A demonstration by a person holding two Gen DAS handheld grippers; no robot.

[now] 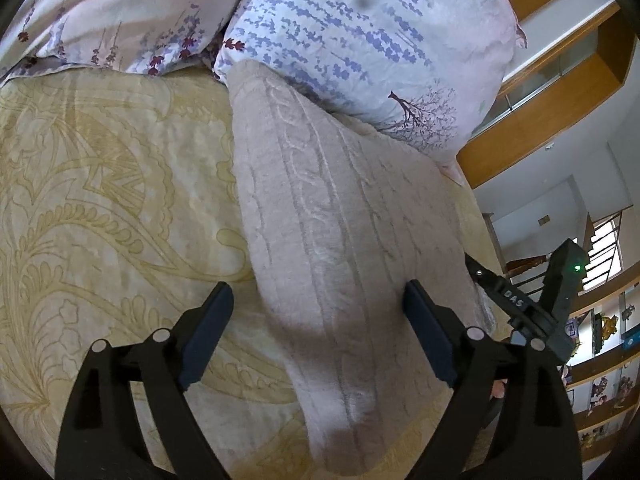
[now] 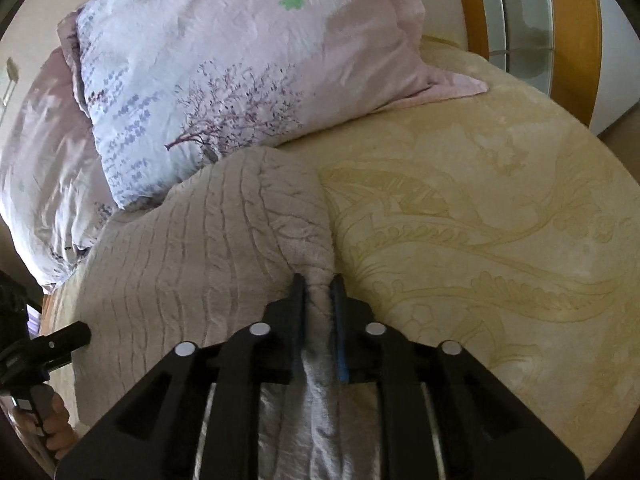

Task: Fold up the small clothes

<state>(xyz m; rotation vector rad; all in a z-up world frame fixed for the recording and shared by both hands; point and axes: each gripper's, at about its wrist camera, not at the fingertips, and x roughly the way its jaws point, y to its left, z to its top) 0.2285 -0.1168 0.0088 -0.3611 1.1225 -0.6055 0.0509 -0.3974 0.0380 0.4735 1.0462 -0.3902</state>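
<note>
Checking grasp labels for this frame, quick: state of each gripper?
Left gripper: open, fingers either side of the beige knit garment, not pressing on it.
Right gripper: shut on a bunched fold of the beige knit garment.

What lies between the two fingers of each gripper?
Right wrist view: a pinched fold of the beige knit garment fills the right gripper. Left wrist view: the garment lies below the open left gripper, unpinched.
</note>
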